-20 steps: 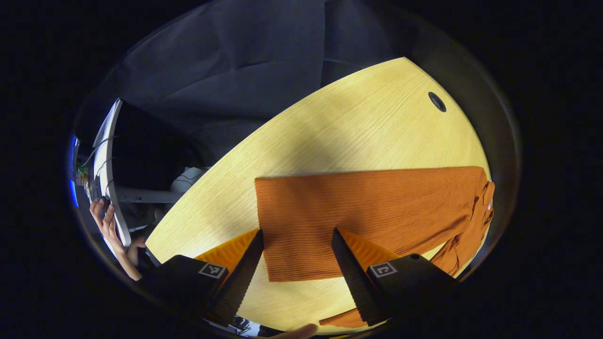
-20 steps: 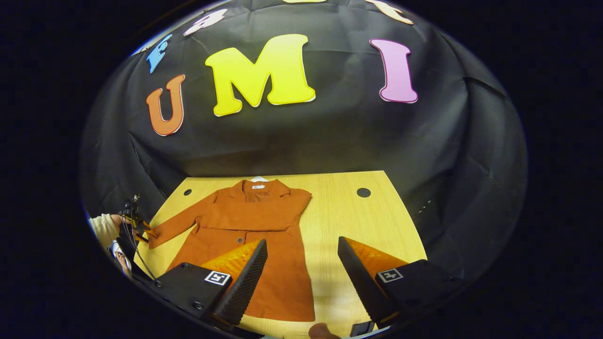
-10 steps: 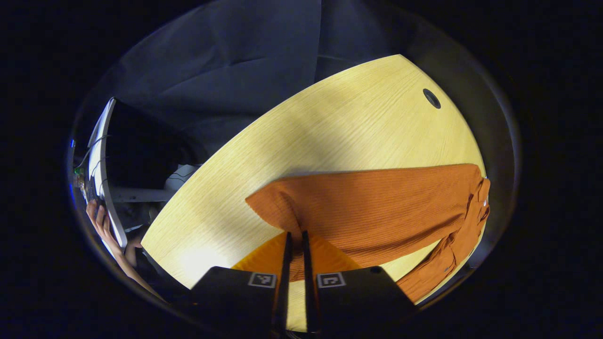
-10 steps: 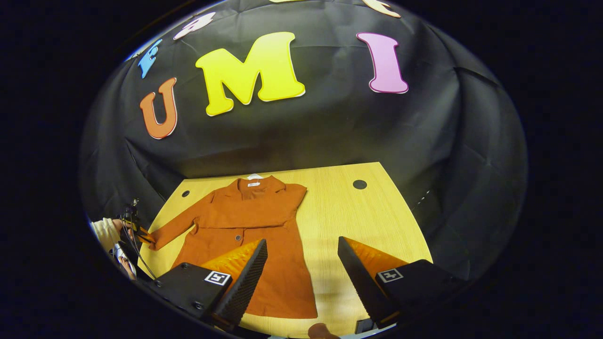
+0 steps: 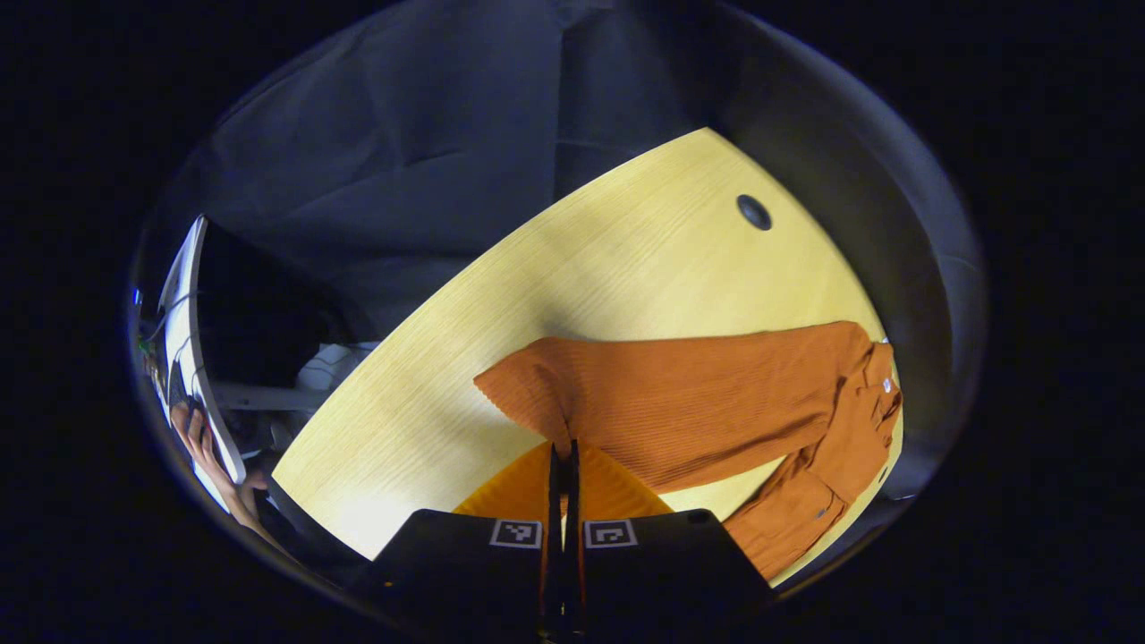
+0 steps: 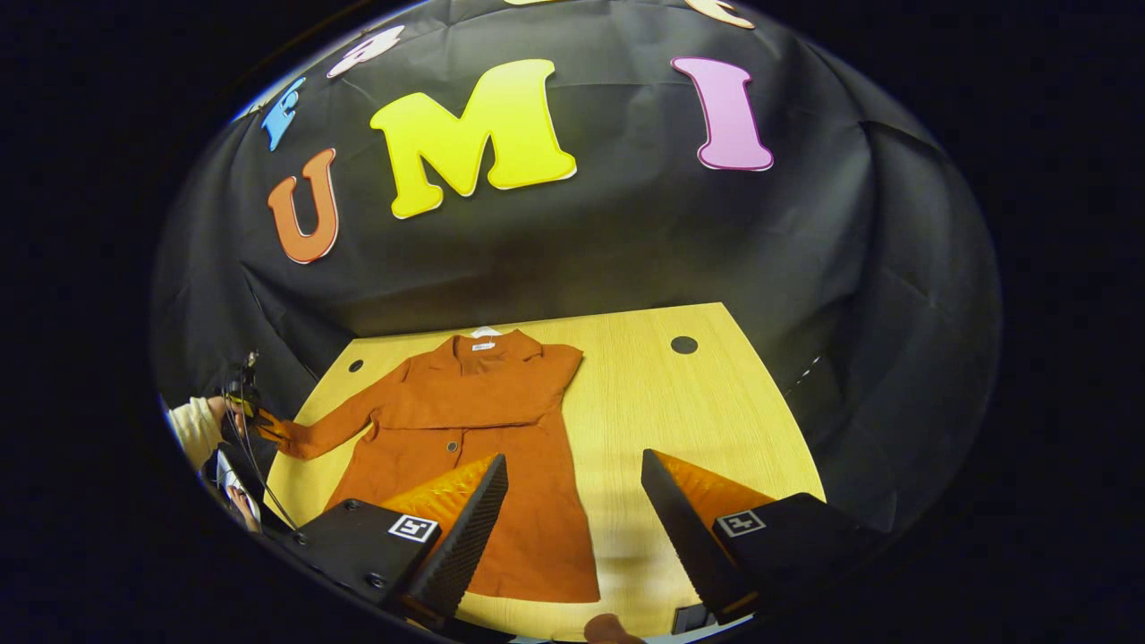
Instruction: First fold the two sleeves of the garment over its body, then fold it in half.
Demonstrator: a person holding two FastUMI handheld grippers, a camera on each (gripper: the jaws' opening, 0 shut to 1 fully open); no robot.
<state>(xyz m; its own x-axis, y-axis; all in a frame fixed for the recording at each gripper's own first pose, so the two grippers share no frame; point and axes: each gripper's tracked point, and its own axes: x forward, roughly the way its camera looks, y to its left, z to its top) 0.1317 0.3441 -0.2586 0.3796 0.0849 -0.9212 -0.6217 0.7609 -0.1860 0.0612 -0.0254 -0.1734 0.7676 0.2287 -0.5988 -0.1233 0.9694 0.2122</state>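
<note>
We have the rust-orange ribbed knit garment with buttons and a collar [image 6: 487,429] lying flat on the pale wooden table [image 6: 680,420], collar toward the booth's back wall and hem toward us, its one sleeve already lying across the chest. The other long sleeve [image 5: 680,402] stretches out to the side, and our left gripper [image 5: 563,474] has its two fingers pressed together on the cuff end, the fabric puckering up into the pinch. In the right gripper view we see that same gripper far off at the table's edge [image 6: 250,407], held by a hand in a pale sleeve, with the cuff at its tips. Our right gripper [image 6: 572,510] hangs above the hem with its fingers spread wide and nothing between them. We judge the step in hand to be carrying this sleeve over the body. The risk lies in the thin bite: only a small fold of knit sits between the fingers (how deep it goes we cannot tell), so a quick pull could let it slip out. A low, dragging path could also tug the shoulder and slide the whole garment, undoing the folded sleeve. Lifting too far might peel the body off the table.
</note>
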